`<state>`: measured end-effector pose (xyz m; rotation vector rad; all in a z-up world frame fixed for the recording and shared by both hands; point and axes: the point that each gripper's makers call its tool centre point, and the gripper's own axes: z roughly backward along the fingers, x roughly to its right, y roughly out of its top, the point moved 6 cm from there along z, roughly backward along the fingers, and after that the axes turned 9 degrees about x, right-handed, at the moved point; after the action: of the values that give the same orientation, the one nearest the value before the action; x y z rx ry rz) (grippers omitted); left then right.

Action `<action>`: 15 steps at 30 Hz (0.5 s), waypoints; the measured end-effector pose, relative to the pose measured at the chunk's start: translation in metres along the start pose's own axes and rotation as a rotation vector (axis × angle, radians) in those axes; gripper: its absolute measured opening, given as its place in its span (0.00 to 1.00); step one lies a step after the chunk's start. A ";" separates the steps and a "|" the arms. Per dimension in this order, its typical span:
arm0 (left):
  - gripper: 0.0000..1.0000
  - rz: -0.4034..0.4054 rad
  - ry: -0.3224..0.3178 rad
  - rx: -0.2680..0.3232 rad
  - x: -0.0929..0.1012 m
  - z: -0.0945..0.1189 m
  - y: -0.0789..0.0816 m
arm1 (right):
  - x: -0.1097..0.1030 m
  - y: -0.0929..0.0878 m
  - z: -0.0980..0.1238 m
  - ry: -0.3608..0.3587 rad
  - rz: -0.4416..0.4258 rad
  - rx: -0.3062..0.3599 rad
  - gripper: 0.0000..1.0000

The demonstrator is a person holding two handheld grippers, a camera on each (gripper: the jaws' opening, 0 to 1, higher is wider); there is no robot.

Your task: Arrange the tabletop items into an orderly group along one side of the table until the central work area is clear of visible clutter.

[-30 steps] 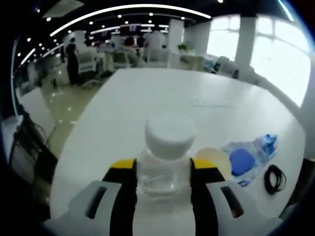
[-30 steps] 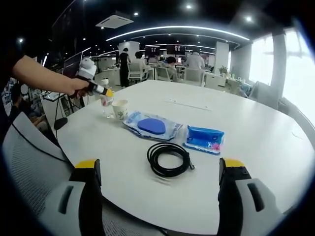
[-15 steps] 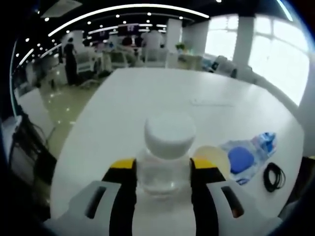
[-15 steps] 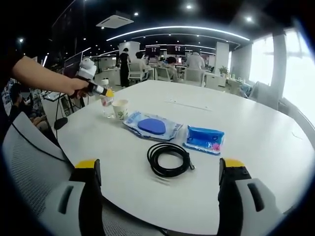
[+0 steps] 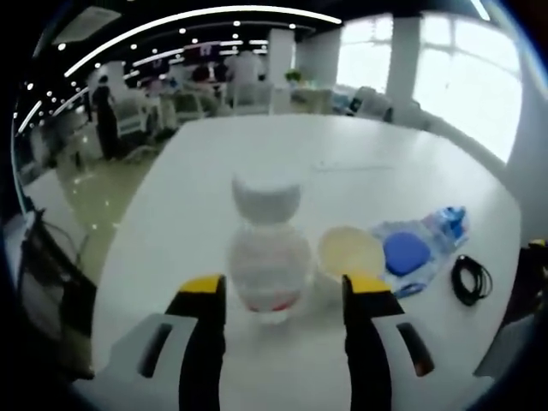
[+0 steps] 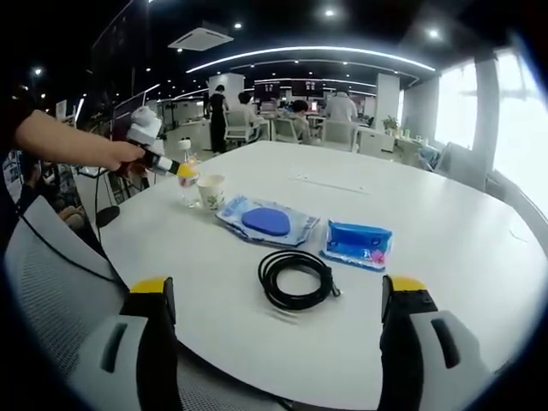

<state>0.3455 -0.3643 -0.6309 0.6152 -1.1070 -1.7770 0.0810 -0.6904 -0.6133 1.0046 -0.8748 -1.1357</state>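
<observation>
Clear plastic bottle (image 5: pixel 268 261), glossy table (image 5: pixel 257 154)

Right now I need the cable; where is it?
In the right gripper view the coiled black cable lies on the white table, nearest you, just before the blue packet.

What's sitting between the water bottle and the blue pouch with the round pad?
A paper cup sits between the water bottle and the blue pouch, in the left gripper view.

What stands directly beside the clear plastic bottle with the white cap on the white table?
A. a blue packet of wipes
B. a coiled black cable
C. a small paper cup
C: the small paper cup stands right next to the clear plastic bottle; the coiled black cable lies farther off.
</observation>
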 end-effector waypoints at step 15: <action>0.68 -0.035 -0.050 0.053 0.009 0.043 -0.003 | -0.002 0.001 0.001 0.014 0.001 0.002 1.00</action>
<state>0.3066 -0.3537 -0.6124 0.6285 -1.1877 -1.8064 0.0802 -0.6889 -0.6125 1.0121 -0.8655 -1.1259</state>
